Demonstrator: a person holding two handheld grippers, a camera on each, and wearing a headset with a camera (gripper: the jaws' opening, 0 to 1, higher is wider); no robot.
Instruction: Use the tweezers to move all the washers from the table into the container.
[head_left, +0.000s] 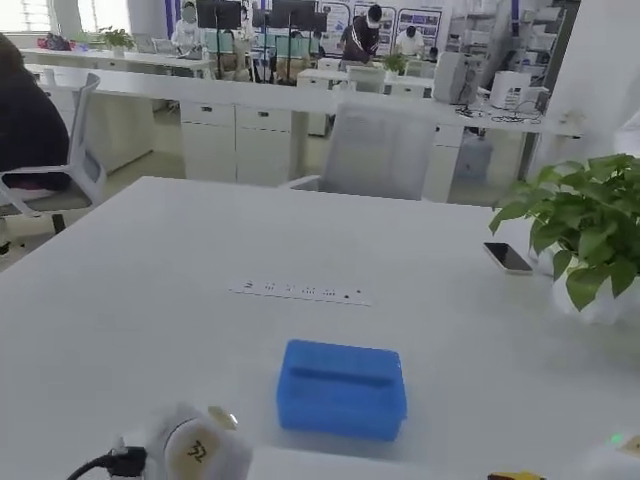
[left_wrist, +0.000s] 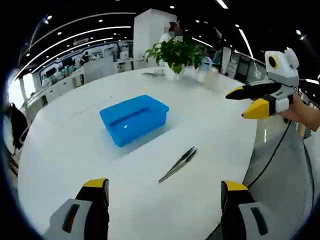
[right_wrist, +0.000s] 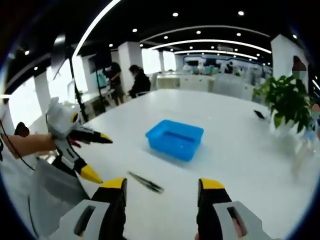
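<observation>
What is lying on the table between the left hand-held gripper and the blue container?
In the left gripper view, the tweezers lie on the table between the left hand-held gripper and the blue container.

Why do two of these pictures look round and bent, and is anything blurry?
Left gripper view: the fisheye lens curves the white table into a dome; the thin metal tweezers look sharp. Right gripper view: same bulge, blue plastic container clear. Head view: straight lines, slightly soft overall.

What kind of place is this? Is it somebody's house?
No, it looks like a big open office: long white desks in rows, a swivel chair, computer monitors, and people working at the back.
</observation>
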